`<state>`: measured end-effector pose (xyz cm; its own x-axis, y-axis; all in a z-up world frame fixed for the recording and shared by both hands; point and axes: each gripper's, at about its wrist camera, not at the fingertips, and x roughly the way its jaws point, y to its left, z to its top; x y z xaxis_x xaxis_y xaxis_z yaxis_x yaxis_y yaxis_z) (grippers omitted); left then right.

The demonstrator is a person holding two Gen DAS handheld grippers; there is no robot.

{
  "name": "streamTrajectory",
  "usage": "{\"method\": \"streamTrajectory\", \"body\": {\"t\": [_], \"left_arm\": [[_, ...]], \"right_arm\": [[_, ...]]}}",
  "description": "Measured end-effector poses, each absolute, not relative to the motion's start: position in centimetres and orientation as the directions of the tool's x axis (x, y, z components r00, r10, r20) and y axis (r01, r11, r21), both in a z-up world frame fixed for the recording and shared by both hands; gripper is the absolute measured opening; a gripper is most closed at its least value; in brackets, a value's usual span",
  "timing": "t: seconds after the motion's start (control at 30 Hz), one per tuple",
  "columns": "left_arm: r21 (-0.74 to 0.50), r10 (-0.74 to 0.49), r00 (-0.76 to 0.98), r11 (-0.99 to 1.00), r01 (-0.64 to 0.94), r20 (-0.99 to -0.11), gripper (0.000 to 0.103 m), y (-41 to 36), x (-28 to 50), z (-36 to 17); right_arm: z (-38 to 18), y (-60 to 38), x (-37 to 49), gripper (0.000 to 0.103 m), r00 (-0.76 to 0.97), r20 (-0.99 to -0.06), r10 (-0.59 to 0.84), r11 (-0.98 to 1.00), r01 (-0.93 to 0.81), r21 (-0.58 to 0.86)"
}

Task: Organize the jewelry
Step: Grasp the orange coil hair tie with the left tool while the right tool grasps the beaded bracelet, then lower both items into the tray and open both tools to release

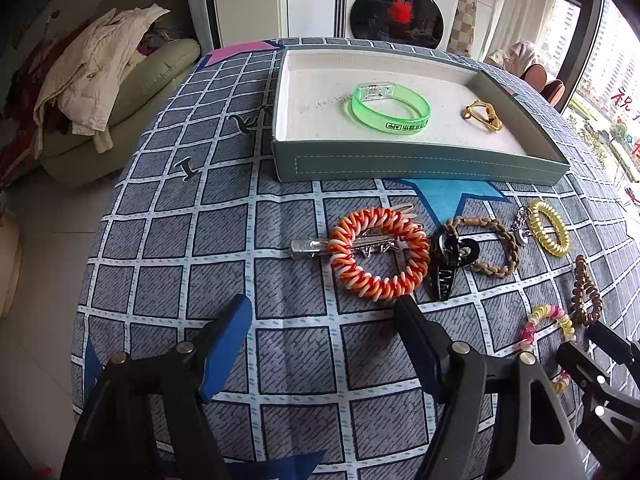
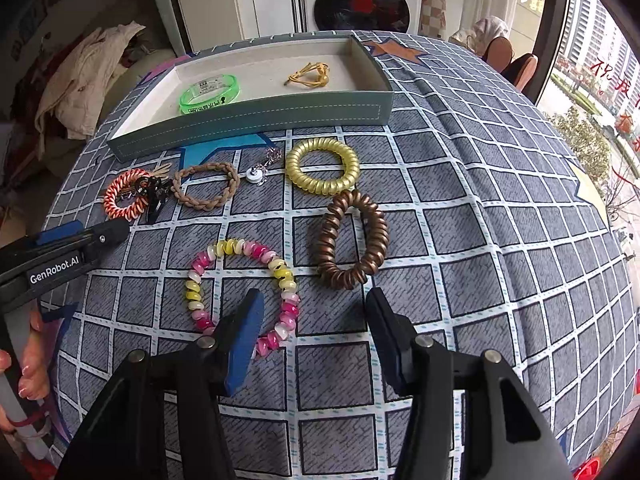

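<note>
Left wrist: left gripper [image 1: 324,316] jaws apart, nothing between, over bare cloth. Orange-white coil bracelet [image 1: 379,254] at 12 o'clock of the fingertips, lying across a silver hair clip [image 1: 306,245]. Looks light, springy; pinch one side of the ring, clear of the clip.

Right wrist: right gripper [image 2: 316,312] jaws apart, empty, straddling the 3 o'clock arc of the pink-yellow coil bracelet [image 2: 244,292]. Probably soft, glossy, slippery; clamp across the coil there. Tray [image 2: 256,114] at 12.

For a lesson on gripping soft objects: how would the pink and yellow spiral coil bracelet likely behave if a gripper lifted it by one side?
The pink and yellow spiral coil bracelet already lies in an uneven loop on the checked cloth, so it would probably sag and stretch. Its glossy coils may slip between flat pads. It looks light, and seems unlikely to roll.
</note>
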<state>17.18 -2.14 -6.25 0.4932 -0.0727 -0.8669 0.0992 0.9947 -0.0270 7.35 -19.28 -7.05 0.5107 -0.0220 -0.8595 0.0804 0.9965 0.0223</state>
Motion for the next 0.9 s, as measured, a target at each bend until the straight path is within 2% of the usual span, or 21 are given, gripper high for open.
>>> {"method": "streamTrajectory", "body": {"t": [0.1,0.33,0.53,0.57,0.67,0.7,0.73,0.8,0.83,0.87,0.9], "left_arm": [[-0.05,-0.09,0.484,0.994,0.096,-0.871,0.088,-2.2,17.5,-5.9],[-0.179,-0.175,0.465,0.983,0.036,-0.868,0.088,-0.7,18.1,-5.0],[-0.173,-0.135,0.45,0.984,-0.043,-0.883,0.087,-1.1,19.4,-5.7],[-0.171,-0.132,0.456,0.984,-0.044,-0.88,0.082,-1.4,19.4,-5.6],[-0.152,-0.121,0.459,0.988,-0.031,-0.88,0.059,-2.2,19.6,-5.3],[-0.137,-0.112,0.455,0.99,-0.021,-0.884,0.041,-2.5,19.6,-5.3],[-0.127,-0.108,0.445,0.992,-0.012,-0.889,0.034,-2.7,19.6,-5.5],[-0.113,-0.103,0.458,0.994,0.005,-0.883,0.033,-2.7,19.3,-5.5],[-0.115,-0.109,0.461,0.993,0.014,-0.881,0.033,-2.6,19.1,-5.5],[-0.127,-0.123,0.463,0.992,0.023,-0.878,0.032,-2.3,18.8,-5.5],[-0.145,-0.144,0.466,0.989,0.035,-0.873,0.032,-1.9,18.5,-5.4]], "right_arm": [[-7.1,-18.3,7.4,0.053,0.518,-0.854,-0.044,0.999,0.05,-0.021],[-7.1,-18.7,7.3,0.052,0.522,-0.853,-0.018,0.999,0.04,0.004],[-7.1,-18.4,7.6,0.052,0.526,-0.85,-0.025,0.999,0.038,-0.005],[-7.1,-18.3,7.6,0.052,0.526,-0.85,-0.028,0.999,0.039,-0.009],[-7.1,-18.0,7.5,0.051,0.527,-0.849,-0.035,0.999,0.036,-0.02],[-7.1,-17.9,7.5,0.05,0.527,-0.849,-0.032,0.999,0.032,-0.018],[-7.0,-17.9,7.5,0.046,0.527,-0.85,-0.027,1.0,0.027,-0.015],[-7.0,-17.8,7.4,0.035,0.528,-0.849,-0.018,1.0,0.018,-0.01],[-6.9,-17.7,7.4,0.019,0.531,-0.848,-0.015,1.0,0.015,-0.008],[-6.9,-17.7,7.3,0.01,0.532,-0.847,-0.012,1.0,0.014,-0.005],[-6.9,-17.8,7.2,0.01,0.534,-0.845,-0.008,1.0,0.016,0.0]]}}
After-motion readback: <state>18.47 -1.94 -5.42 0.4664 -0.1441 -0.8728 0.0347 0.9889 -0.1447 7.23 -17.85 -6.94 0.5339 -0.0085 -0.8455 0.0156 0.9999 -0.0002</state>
